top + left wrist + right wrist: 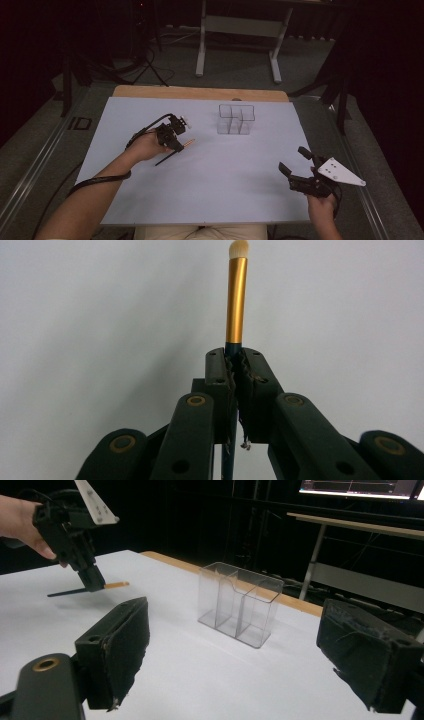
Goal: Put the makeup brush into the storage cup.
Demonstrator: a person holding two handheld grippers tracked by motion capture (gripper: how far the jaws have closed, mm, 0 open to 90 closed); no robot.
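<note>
White table (pixel 210 175) from above: our left tool (pixel 176 141) pinches a makeup brush (pixel 189 143) left of the clear organizer (pixel 236 119). Left gripper view: jaws clamp its handle. Right gripper view: right tool (pixel 230 655) spread, idle. Next, likely, we lift toward a compartment.

Landmark: white-topped table (pixel 210 175), wooden edge strip (pixel 200 93) along far side. Grey carpeted floor (pixel 235 70) beyond and on both sides of table. Past far edge, white-legged bench (pixel 239 30) on two foot bars. Left of table, dark stand legs and cables (pixel 145 65) on floor. Right of table, black frame (pixel 342 95). Room behind dark, black backdrop. Lit monitor (pixel 360 487) high beyond table's far side.
</note>
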